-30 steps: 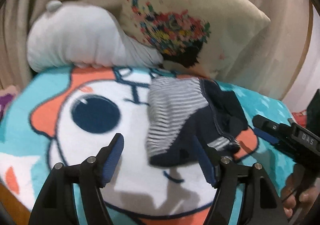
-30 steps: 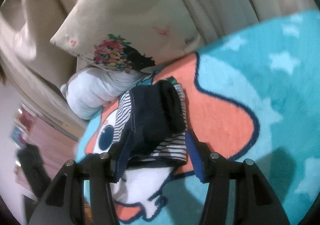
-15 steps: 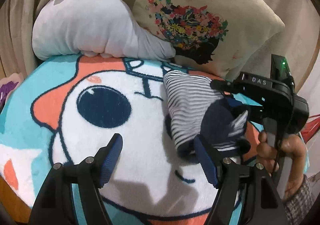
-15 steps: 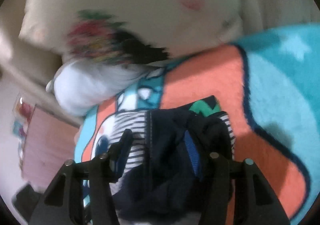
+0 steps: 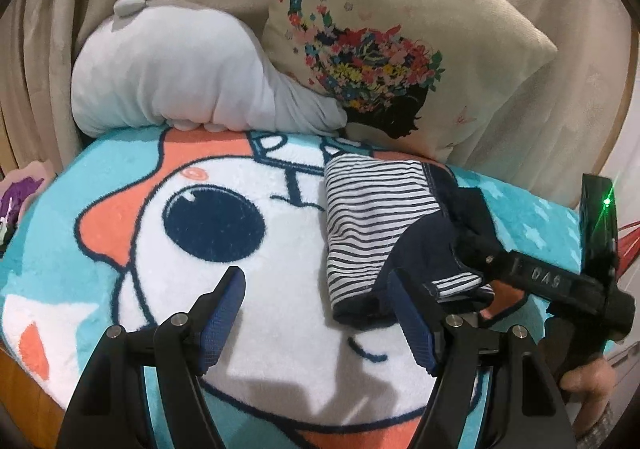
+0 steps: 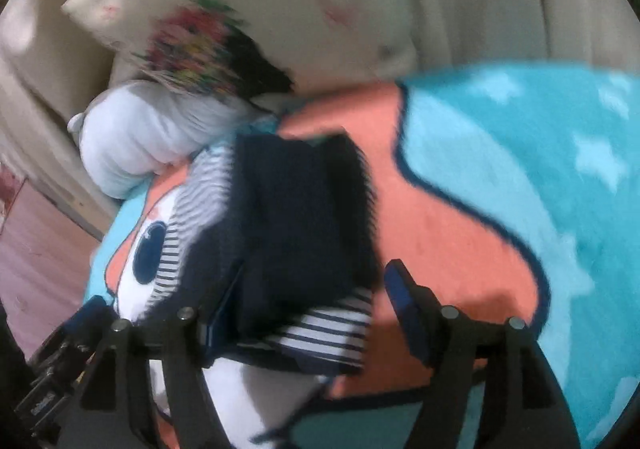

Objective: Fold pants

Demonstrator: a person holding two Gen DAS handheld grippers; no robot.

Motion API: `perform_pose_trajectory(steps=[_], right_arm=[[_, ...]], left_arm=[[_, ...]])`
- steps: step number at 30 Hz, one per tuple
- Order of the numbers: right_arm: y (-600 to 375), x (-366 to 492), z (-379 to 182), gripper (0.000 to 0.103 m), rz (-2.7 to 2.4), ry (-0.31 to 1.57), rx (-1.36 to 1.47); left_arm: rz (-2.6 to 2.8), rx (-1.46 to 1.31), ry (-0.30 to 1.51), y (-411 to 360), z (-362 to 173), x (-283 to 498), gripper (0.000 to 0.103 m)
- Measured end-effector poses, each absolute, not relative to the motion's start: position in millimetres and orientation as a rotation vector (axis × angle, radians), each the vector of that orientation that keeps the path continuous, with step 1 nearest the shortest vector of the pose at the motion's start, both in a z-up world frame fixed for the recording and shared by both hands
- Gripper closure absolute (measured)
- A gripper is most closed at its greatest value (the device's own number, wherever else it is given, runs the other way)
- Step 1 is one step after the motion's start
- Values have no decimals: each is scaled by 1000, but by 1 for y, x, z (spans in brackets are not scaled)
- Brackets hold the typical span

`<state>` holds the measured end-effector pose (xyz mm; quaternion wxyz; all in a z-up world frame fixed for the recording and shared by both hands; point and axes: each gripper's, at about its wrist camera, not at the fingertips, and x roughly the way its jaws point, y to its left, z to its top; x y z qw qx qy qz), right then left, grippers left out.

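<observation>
A: What has changed?
B: The right gripper (image 5: 476, 249) has dropped lower onto the pants (image 5: 368, 225); the left gripper (image 5: 316, 313) has barely moved.
A: And the jaws?
B: Both pairs stand open. The folded pants (image 6: 292, 233) lie on the blanket (image 5: 120, 177), between the right jaws, touching the left gripper's right finger.
A: Room?
B: Bare blanket to the left; the pillow (image 5: 400, 49) and plush toy (image 5: 180, 77) sit behind.
</observation>
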<state>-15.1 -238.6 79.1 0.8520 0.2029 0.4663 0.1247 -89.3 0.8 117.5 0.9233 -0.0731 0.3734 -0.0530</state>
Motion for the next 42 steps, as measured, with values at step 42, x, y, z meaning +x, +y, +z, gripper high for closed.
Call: perform_pose_trajectory(steps=[42], right_arm=[[-206, -104, 103, 32, 120, 826, 65]], left_arm=[[30, -15, 659, -16, 118, -129, 1]])
